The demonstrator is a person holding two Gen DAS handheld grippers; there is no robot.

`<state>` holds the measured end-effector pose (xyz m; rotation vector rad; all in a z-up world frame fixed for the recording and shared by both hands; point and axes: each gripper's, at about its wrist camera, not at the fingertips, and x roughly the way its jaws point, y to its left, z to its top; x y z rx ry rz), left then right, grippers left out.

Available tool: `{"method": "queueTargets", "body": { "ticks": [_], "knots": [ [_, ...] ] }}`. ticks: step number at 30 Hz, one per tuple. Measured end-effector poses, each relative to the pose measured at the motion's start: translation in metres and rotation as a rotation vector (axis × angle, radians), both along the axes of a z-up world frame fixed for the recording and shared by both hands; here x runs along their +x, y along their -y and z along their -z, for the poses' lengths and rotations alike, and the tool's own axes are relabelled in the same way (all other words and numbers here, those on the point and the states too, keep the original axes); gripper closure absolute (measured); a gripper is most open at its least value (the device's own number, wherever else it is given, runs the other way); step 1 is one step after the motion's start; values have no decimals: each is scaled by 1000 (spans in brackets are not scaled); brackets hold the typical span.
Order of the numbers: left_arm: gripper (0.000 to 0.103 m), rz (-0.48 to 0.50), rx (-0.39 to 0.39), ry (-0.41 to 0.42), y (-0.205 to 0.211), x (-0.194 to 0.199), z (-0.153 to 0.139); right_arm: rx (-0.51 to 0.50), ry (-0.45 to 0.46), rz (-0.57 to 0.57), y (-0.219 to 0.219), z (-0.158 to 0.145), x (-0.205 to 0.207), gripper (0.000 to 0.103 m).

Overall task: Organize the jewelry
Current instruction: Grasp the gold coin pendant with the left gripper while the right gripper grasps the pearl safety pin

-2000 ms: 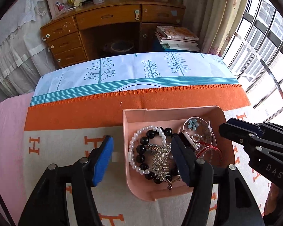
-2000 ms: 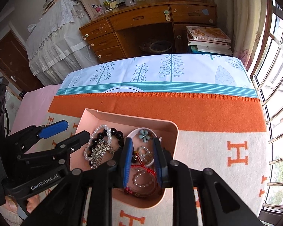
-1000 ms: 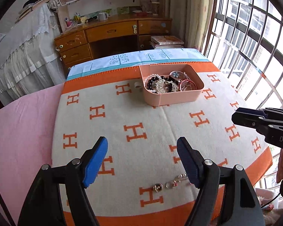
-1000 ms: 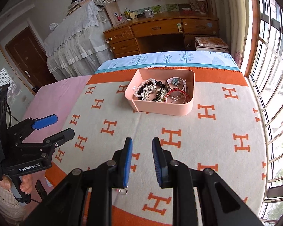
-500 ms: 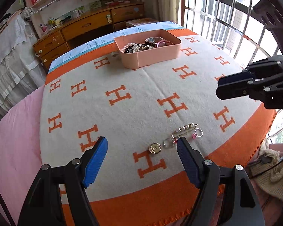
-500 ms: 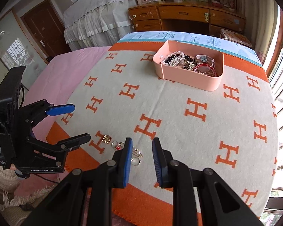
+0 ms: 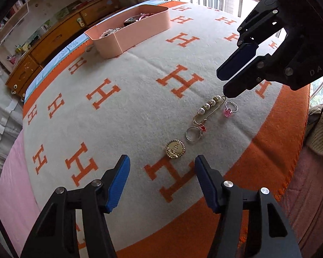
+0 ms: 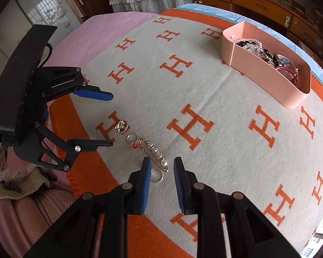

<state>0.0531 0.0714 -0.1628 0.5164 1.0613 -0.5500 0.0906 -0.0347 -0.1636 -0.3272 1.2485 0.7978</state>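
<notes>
Clearly much is left: the pink tray (image 8: 267,64) far off holds jewelry, while the gold brooch (image 7: 175,148), two rings and pearl pin (image 7: 208,108) lie loose on the blanket (image 7: 127,99), left tongs (image 7: 161,180) wide and just closing with nothing between them, right tongs (image 8: 160,182) narrow and empty.

I see a cream blanket (image 7: 140,99) patterned with orange H letters and edged in an orange border. The tray (image 7: 140,29) on it is pale pink. A gold brooch (image 7: 175,148), a red-stoned ring (image 7: 194,132) and a gold pin (image 7: 208,108) strung with white pearls lie near me.
</notes>
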Motion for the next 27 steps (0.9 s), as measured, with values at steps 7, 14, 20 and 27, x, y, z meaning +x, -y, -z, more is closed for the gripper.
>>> {"method": "queueTargets", "body": {
  "ticks": [7, 14, 20, 27],
  "knots": [
    [50, 78, -22, -24, 5, 14, 3, -39, -17, -91, -8, 9, 10, 81],
    [60, 152, -25, -61, 9, 22, 4, -59, -23, -209, -22, 9, 8, 81],
    [79, 202, -36, -98, 14, 23, 5, -107, -14, -300, -33, 19, 2, 81],
    [86, 202, -44, -99, 17, 21, 5, -135, 50, -348, -42, 20, -8, 93]
  ]
}}
